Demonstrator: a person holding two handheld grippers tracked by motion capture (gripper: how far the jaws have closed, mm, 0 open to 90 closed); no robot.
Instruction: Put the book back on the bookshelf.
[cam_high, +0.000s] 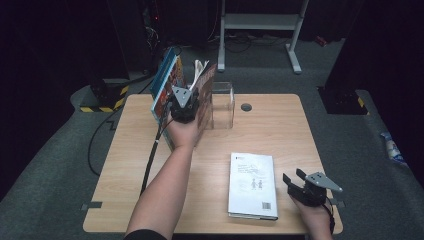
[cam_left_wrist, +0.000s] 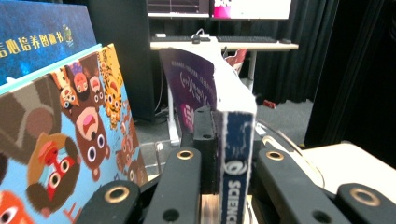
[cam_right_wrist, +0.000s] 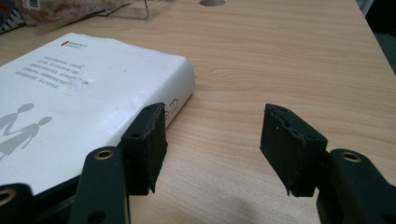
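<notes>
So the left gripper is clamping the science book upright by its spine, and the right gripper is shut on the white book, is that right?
Not quite: the right gripper is open, jaws apart beside the white book, as the right gripper view shows. The left gripper does clamp the science book upright.

In the left gripper view the spine lettering of the purple book (cam_left_wrist: 236, 154) runs off the bottom edge, so the word stays unfinished, and the small print on its cover is too blurred to read. Beside it the cartoon-animal book (cam_left_wrist: 70, 140) is cut by the left and bottom edges, and the blue book (cam_left_wrist: 42, 37) behind it shows just its upper part. In the right gripper view the white book (cam_right_wrist: 79, 88) runs off the left edge, and its lines of grey print are too small to make out.
</notes>
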